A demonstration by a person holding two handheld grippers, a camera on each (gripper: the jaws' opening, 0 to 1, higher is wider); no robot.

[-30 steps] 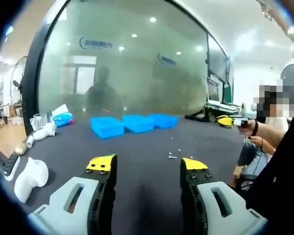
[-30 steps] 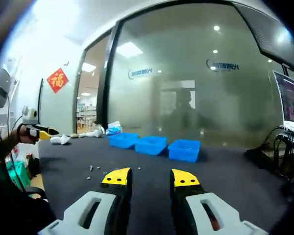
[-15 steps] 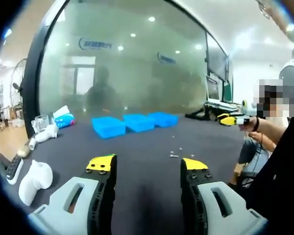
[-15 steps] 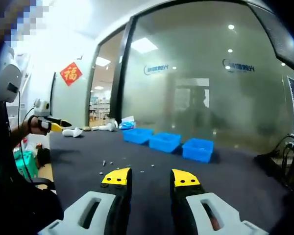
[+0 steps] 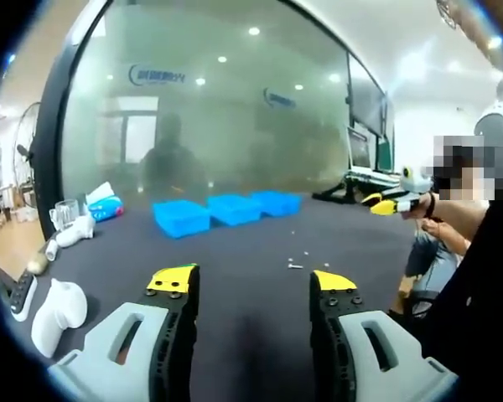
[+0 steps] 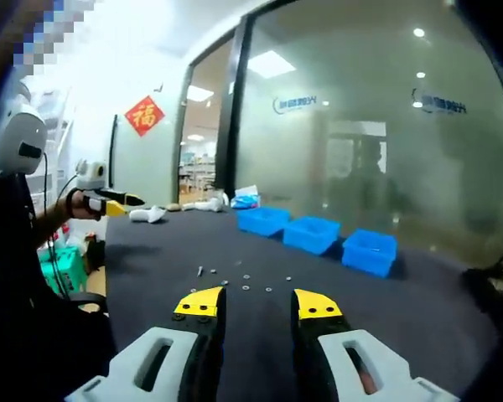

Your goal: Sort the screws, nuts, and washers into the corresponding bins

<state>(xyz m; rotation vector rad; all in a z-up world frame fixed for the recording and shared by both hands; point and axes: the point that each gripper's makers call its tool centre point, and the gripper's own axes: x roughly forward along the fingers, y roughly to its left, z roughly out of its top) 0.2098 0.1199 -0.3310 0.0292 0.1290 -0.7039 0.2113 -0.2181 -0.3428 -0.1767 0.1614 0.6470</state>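
While the left tool (image 5: 251, 285) has barely shifted over the last second, the right tool (image 6: 254, 303) has swung toward the scattered hardware (image 6: 239, 280), which now lies just ahead of its tips on the dark desk (image 6: 419, 310) instead of off to one side. I judge this as lining up for a first pick; nothing has been sorted yet. Both tools stand with jaws parted wide and hold nothing.

From the left gripper view the same small parts (image 5: 295, 263) sit mid-desk, well short of the three blue bins (image 5: 226, 210), which stand in a row toward the far edge before the frosted glass wall (image 5: 218, 109). Near the left edge lie white objects (image 5: 57, 303), a clear cup (image 5: 65, 212) and a remote-like item (image 5: 22, 290), all well apart from the work. Nothing stands between the hardware and the bins; the pieces are tiny, so which are screws, nuts or washers I cannot tell.
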